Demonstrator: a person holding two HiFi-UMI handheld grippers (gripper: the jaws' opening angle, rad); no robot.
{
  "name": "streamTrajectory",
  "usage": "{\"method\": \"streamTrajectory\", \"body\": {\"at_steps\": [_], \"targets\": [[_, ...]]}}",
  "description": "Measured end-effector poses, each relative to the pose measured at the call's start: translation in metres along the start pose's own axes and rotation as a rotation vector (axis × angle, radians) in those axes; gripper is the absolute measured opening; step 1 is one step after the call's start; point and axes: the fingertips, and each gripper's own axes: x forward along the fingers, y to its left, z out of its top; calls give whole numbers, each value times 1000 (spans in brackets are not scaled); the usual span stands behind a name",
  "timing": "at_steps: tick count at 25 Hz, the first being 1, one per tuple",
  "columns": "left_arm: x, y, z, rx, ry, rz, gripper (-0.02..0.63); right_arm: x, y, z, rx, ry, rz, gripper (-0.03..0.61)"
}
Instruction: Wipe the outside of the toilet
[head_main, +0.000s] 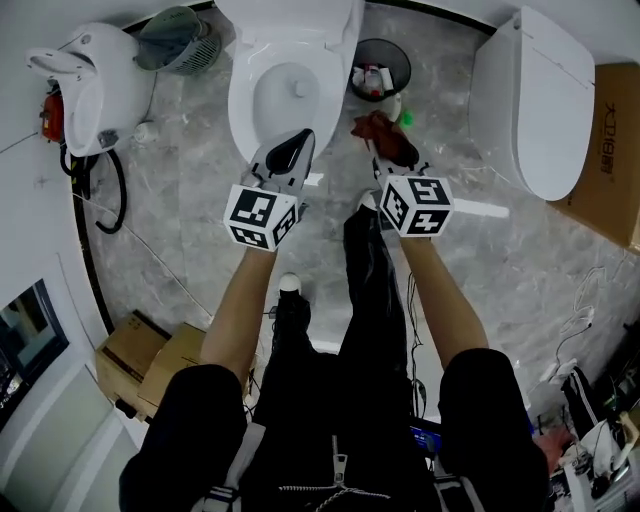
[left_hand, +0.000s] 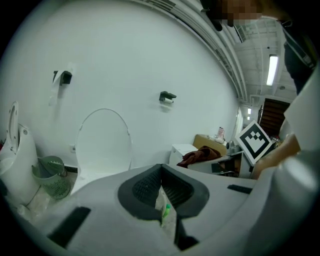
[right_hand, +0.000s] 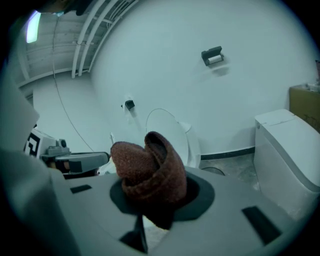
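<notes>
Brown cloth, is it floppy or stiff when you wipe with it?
Probably floppy: the brown cloth bunches in soft folds where the right gripper pinches it. Its fuzzy surface probably grips rather than slips.

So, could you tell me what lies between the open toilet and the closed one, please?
In the head view, a black wire bin stands between them; nearer, the right claw holds a brown cloth over that gap.
</notes>
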Motion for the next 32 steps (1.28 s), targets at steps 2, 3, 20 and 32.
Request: {"method": "streamTrajectory", "body": {"at_steps": [2, 3, 20, 32], "targets": [[14, 2, -20, -20, 17, 5, 9, 21, -17, -17, 2, 25, 4, 87], [21, 4, -29, -30, 26, 8, 9, 32, -24, -25, 4, 38, 7, 87], [119, 40, -160, -87, 148, -23, 9, 266, -155, -147, 74, 234, -57, 87], [121, 50, -217, -129, 173, -31, 9, 344, -183, -194, 80, 296, -44, 80]]}}
